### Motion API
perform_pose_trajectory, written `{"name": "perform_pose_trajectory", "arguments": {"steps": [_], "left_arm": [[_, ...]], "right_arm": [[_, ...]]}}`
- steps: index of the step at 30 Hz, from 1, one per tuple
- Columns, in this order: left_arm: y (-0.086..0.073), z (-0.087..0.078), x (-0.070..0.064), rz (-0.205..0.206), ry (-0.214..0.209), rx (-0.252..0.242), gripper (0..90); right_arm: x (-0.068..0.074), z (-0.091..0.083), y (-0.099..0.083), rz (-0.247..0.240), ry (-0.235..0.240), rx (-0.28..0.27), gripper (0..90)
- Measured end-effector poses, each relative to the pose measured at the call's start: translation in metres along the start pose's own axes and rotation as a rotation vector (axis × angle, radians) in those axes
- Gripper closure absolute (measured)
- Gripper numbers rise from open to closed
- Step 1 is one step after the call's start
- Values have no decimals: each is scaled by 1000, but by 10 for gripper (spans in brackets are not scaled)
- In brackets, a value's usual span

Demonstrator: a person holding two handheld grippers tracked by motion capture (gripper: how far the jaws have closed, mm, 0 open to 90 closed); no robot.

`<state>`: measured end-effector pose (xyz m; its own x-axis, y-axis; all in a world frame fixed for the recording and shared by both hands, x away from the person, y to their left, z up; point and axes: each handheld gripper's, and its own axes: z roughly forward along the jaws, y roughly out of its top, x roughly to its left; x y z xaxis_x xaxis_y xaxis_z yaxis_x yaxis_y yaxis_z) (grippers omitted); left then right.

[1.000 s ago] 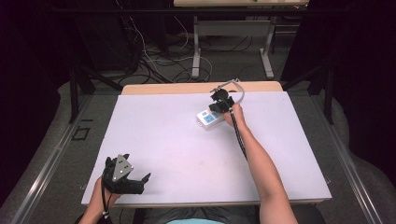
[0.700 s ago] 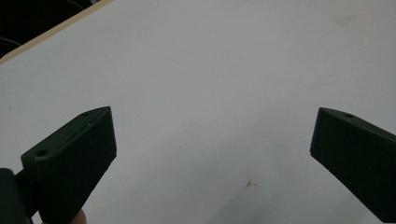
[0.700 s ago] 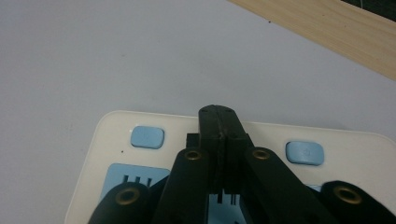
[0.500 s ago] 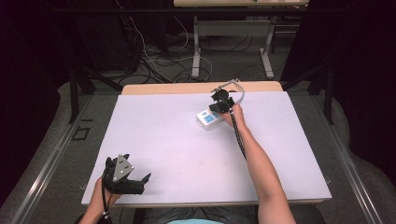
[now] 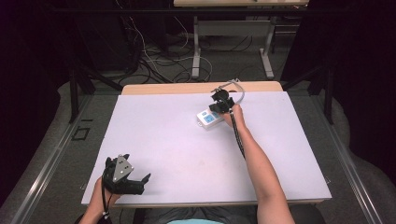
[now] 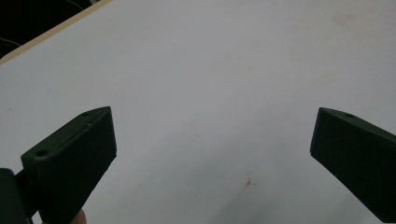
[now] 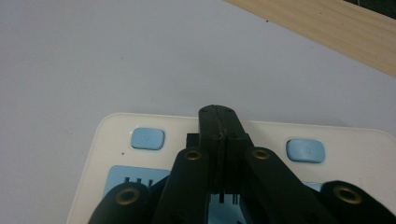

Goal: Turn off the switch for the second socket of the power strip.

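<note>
A white socket block with light-blue panels lies on the white table top, right of centre toward the far edge. My right gripper stands over its far end, held by a hand. In the right gripper view the jaws are pressed together, and the right gripper has its tips above the block, between two blue buttons. I cannot tell whether the tips touch the block. My left gripper rests at the near left corner, open. The left gripper has only bare table between its fingers.
A strip of bare wood runs along the table's far edge. Beyond it are desk legs and loose cables on the floor. A faint brown stain marks the table near the left gripper.
</note>
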<state>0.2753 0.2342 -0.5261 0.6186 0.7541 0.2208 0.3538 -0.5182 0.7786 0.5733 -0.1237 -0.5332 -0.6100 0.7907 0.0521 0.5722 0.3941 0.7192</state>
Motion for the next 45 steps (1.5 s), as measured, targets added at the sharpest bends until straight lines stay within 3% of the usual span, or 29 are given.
{"name": "perform_pose_trajectory", "arguments": {"steps": [9, 20, 22, 24, 28, 39, 41, 45], "left_arm": [[1, 0, 0, 9, -1, 9, 2], [0, -1, 1, 19, 9, 2, 2], [0, 0, 0, 14, 6, 0, 2], [0, 0, 0, 11, 2, 0, 2], [0, -1, 1, 7, -2, 6, 2], [0, -1, 1, 8, -6, 5, 2], [0, 0, 1, 9, -1, 1, 2], [0, 0, 2, 11, -7, 8, 2]], "right_arm": [[1, -1, -1, 17, -8, 10, 900], [1, -1, 0, -8, -2, 3, 900], [1, 1, -1, -3, 2, -26, 900], [1, 0, 0, -11, -7, 2, 900], [0, 0, 0, -18, 2, -10, 900], [3, -2, 4, -30, -12, 40, 900], [4, -1, 3, -28, -7, 18, 900], [5, -4, 6, -40, -20, 38, 900]]}}
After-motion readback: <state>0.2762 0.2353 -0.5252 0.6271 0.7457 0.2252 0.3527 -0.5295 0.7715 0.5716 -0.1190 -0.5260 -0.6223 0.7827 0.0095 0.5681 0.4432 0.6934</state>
